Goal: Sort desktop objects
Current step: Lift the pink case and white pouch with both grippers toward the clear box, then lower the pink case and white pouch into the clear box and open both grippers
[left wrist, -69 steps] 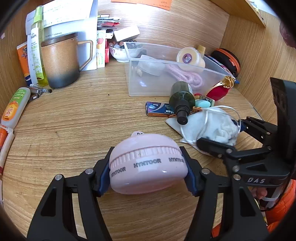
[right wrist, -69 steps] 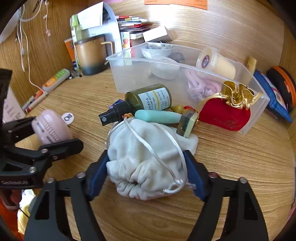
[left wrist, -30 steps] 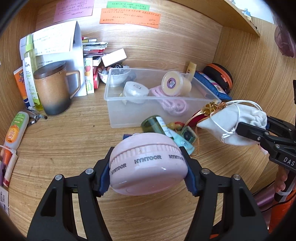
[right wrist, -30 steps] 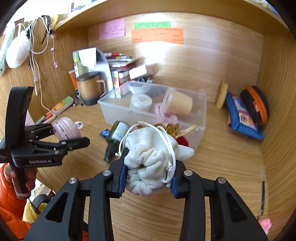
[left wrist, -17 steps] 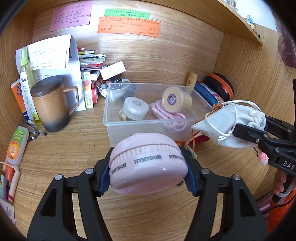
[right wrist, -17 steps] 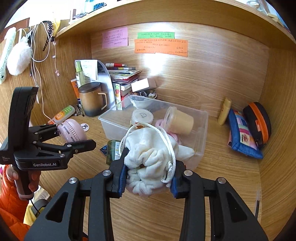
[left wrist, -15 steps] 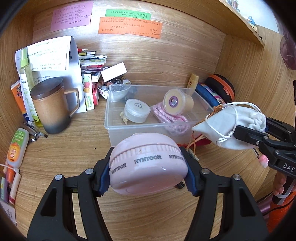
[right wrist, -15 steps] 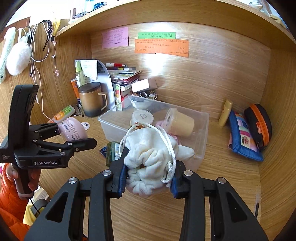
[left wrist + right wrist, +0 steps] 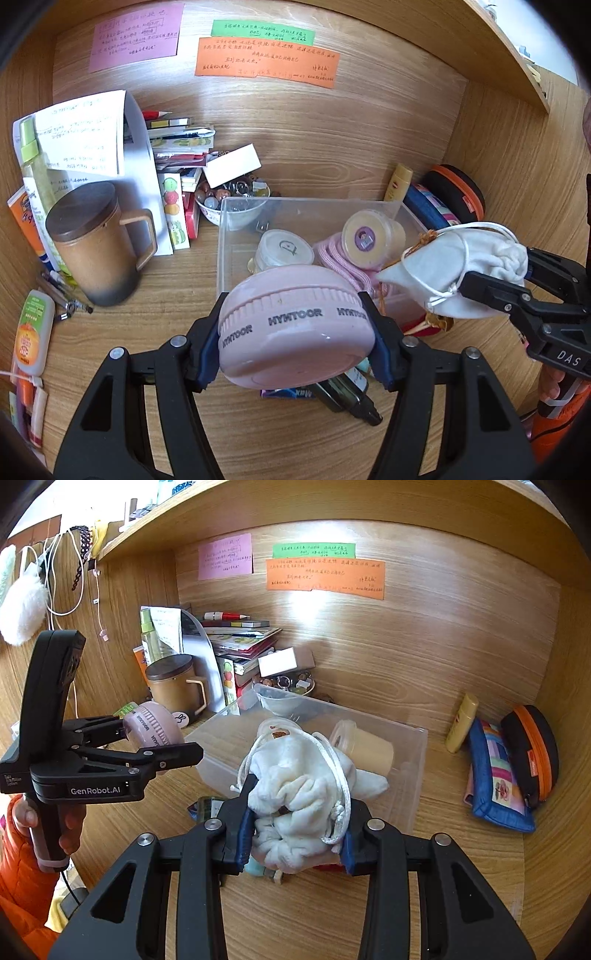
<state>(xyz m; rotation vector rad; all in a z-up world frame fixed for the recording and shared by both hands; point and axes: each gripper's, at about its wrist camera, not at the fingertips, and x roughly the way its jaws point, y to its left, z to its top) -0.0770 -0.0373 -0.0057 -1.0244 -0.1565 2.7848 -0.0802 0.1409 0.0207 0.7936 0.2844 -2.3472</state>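
Left gripper [image 9: 295,325] pinches pink round case [image 9: 291,325], low centre of left view, in front of clear bin [image 9: 236,258]. Right gripper [image 9: 295,830] pinches white drawstring pouch [image 9: 299,794], centre of right view, before the bin's near wall.

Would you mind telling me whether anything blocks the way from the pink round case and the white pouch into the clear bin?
Nothing visible does. The clear bin is open-topped. The pink round case and white pouch hang above its near side. Inside, two lidded jars and a pink cord fill the middle and right; the left floor looks bare.
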